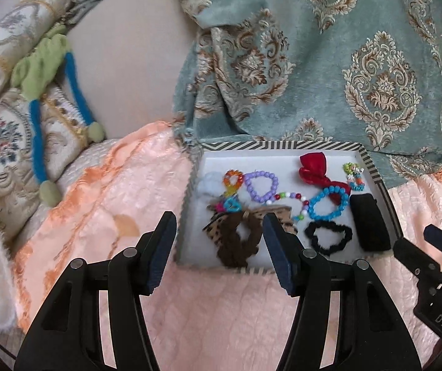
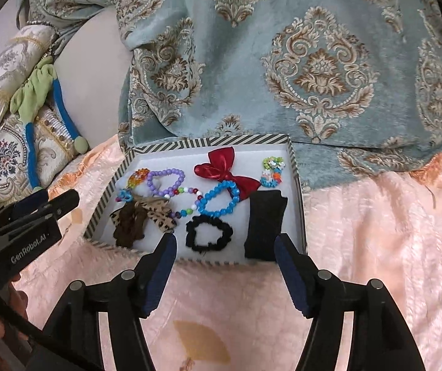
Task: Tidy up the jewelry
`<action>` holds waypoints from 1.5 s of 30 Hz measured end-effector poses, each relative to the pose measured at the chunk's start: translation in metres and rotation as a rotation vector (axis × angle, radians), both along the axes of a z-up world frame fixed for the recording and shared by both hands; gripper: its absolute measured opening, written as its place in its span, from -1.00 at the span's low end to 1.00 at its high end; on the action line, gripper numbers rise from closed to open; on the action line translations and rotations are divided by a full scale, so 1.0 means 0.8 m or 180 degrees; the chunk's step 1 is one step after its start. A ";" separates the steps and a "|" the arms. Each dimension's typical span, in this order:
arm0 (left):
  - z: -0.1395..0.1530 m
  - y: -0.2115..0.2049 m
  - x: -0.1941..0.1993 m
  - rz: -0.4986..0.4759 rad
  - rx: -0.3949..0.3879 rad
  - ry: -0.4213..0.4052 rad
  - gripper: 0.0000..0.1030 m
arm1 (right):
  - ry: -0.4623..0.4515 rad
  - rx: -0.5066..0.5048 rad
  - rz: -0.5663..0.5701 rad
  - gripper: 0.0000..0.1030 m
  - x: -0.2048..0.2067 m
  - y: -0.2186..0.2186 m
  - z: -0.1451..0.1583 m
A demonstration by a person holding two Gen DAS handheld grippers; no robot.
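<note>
Jewelry is lying jumbled in the striped tray (image 2: 298, 191) on the bed; I'm hovering the right gripper (image 2: 225, 258) and left gripper (image 1: 218, 232) at its 6 o'clock edge, both half-open and empty. I'm judging the black scrunchie (image 2: 208, 235) easiest: descending straight, pinching one side.

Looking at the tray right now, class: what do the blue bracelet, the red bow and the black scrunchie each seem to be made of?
Blue bracelet: probably plastic beads; round, glossy, uniform turquoise, strung in a loop.
Red bow: likely satin ribbon; smooth folds with a soft sheen.
Black scrunchie: fabric, possibly velvet or terry over elastic; matte, fuzzy, gathered edge.
</note>
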State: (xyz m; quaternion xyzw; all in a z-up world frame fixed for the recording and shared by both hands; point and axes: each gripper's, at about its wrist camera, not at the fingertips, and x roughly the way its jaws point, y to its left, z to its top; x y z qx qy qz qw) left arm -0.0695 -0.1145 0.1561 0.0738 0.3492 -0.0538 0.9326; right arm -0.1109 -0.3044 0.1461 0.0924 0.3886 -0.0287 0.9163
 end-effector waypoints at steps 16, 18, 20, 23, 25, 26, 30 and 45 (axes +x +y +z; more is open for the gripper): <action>0.030 0.027 -0.088 0.0014 -0.0276 -0.0082 0.13 | -0.0175 -0.0108 -0.0008 0.38 -0.077 0.027 0.037; 0.034 0.028 -0.095 0.0016 -0.0275 -0.0106 0.13 | -0.0178 -0.0111 -0.0002 0.38 -0.081 0.029 0.038; 0.037 0.030 -0.100 0.0020 -0.0273 -0.0122 0.13 | -0.0184 -0.0111 0.0008 0.39 -0.084 0.032 0.040; 0.040 0.034 -0.105 0.0038 -0.0293 -0.0129 0.13 | -0.0197 -0.0139 0.0012 0.39 -0.087 0.036 0.043; 0.042 0.036 -0.108 0.0057 -0.0301 -0.0143 0.13 | -0.0220 -0.0155 0.0019 0.39 -0.090 0.039 0.047; 0.043 0.036 -0.109 0.0059 -0.0308 -0.0146 0.13 | -0.0226 -0.0158 0.0021 0.39 -0.090 0.040 0.049; 0.046 0.038 -0.110 0.0071 -0.0312 -0.0156 0.13 | -0.0253 -0.0212 0.0024 0.41 -0.090 0.045 0.057; 0.053 0.038 -0.111 0.0067 -0.0301 -0.0206 0.13 | -0.0320 -0.0234 0.0029 0.49 -0.088 0.048 0.069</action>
